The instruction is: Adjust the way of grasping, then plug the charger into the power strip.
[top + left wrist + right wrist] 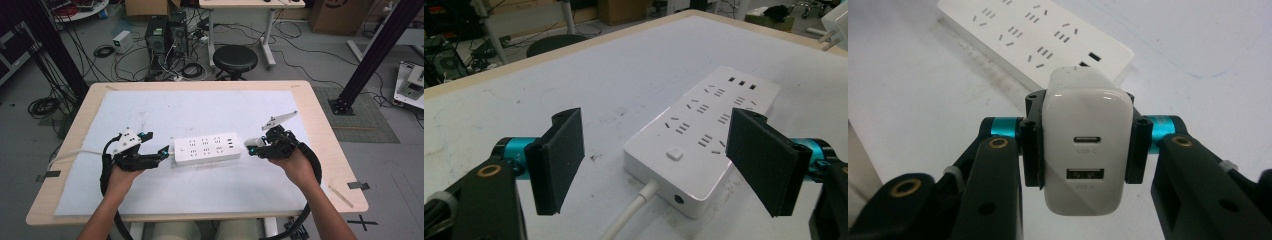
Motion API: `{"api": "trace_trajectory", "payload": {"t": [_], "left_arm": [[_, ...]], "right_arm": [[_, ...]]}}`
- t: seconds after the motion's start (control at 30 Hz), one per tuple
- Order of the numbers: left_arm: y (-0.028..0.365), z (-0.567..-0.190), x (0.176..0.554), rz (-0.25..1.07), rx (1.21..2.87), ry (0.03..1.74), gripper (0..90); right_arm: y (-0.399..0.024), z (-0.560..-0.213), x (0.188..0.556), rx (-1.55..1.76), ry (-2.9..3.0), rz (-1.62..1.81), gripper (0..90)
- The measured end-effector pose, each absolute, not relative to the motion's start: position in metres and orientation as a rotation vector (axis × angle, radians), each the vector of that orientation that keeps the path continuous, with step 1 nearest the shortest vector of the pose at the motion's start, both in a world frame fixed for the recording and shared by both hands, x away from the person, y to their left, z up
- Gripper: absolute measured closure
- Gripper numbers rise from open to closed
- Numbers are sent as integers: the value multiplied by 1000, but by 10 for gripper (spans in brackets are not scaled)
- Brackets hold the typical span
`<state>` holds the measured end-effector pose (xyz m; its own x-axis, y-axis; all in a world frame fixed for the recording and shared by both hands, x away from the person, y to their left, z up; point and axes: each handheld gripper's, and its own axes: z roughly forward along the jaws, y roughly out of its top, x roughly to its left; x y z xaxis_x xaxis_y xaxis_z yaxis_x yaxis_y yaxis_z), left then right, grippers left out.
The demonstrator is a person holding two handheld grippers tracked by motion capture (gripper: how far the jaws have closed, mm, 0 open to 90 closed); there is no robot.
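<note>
Right tool (1080, 145) is clamped on a charger (1083, 150), apparently for plugging into the power strip (206, 148) ahead; left tool (664, 165), spread, brackets its cord end.

- White power strip (206, 149) lies flat at the mat's centre, long axis running nine to three, cord leaving at nine.
- White charger (1084, 145), ports facing the camera, sits at the strip's three o'clock end.

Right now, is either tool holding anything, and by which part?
The right tool grips a white USB charger by its two side faces. The left tool is open, holding nothing.
</note>
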<state>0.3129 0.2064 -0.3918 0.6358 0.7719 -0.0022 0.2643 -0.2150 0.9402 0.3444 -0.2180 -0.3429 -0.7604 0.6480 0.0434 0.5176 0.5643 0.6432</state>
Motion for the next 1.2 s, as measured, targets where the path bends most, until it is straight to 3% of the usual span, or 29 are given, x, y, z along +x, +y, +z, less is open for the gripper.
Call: {"api": "trace_trajectory", "payload": {"t": [0.63, 1.2], "left_arm": [[226, -393, 311, 579, 1741, 885, 228], [240, -399, 310, 583, 1727, 912, 228]], "right_arm": [[-230, -332, 360, 960, 2660, 948, 630], [-192, -312, 386, 651, 2738, 812, 630]]}}
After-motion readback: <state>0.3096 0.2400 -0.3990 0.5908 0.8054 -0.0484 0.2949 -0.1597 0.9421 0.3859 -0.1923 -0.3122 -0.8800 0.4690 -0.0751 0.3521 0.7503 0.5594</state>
